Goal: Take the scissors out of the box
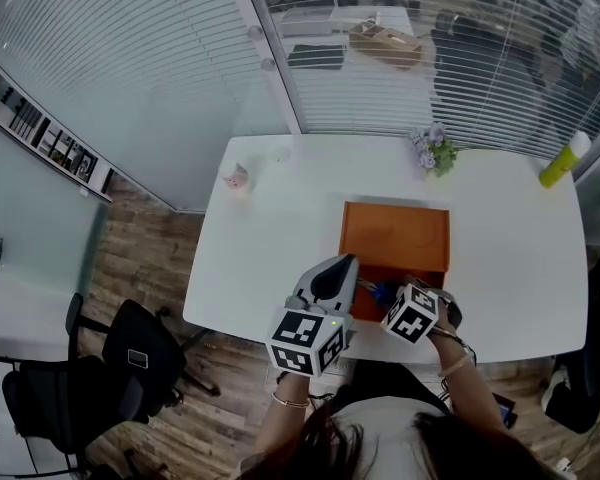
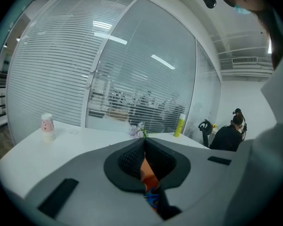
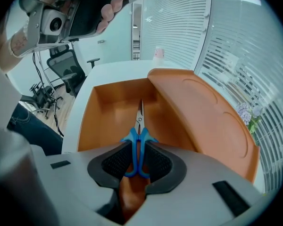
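An open orange box lies near the front edge of the white table, its lid folded back away from me. Small blue-handled scissors lie inside the box, with their blades pointing along the floor toward the far wall. My right gripper points steeply down into the box, shut on the blue handles, which fill the gap between its pads. My left gripper hovers nearly level beside the box's left front corner. Its jaws are shut and hold nothing. A sliver of orange and blue shows through them.
A pink paper cup stands at the table's far left, a small bunch of flowers at the back, and a yellow-green bottle at the far right corner. A black office chair stands on the floor to the left.
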### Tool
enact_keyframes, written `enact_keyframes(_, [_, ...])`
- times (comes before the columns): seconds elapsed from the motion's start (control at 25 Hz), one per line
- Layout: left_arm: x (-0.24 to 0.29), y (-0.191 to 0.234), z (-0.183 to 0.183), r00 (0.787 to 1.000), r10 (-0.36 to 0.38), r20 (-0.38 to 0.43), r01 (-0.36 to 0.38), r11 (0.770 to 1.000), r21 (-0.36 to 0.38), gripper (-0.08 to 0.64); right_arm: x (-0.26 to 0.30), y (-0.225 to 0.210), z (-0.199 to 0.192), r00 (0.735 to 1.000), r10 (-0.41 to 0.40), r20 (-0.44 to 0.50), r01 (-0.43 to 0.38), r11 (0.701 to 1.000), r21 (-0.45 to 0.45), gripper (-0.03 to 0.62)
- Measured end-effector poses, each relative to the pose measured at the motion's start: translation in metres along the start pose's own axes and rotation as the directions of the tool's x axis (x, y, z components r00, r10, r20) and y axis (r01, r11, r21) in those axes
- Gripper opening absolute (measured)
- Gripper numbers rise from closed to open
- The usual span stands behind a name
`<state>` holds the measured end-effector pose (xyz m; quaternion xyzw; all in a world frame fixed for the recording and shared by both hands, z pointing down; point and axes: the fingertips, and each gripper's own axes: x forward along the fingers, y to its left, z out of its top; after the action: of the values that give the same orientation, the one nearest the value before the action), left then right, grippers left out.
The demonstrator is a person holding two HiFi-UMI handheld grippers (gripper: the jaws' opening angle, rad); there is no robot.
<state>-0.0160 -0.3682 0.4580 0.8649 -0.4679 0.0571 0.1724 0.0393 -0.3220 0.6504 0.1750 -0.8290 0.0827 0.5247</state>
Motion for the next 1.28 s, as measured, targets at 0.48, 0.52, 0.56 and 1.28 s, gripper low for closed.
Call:
enact_keyframes(0.48, [-0.016, -0.004, 0.000, 1.000, -0.003, 0.005, 0.003, 1.000, 0.009, 0.018, -0.016, 0.004, 0.003, 0.997, -0.073, 0.024, 0.074, 0.997, -0.029, 0.112])
enact_keyframes(0.52, [-0.018, -0.005, -0.001, 1.000, -0.005, 0.006, 0.005, 1.000, 0.011, 0.018, -0.019, 0.004, 0.002, 0.996, -0.083, 0.028, 0.083, 0.996, -0.025, 0.112])
enact_keyframes(0.56, [-0.020, -0.007, -0.001, 1.000, -0.006, 0.006, 0.006, 1.000, 0.014, 0.018, -0.022, 0.005, 0.001, 0.995, -0.091, 0.032, 0.091, 0.996, -0.019, 0.112])
enact_keyframes(1.28, [-0.055, -0.029, 0.001, 0.998, -0.051, 0.044, 0.049, 0.997, 0.059, 0.018, -0.069, 0.017, 0.001, 0.961, -0.238, 0.140, 0.229, 0.970, 0.078, 0.112])
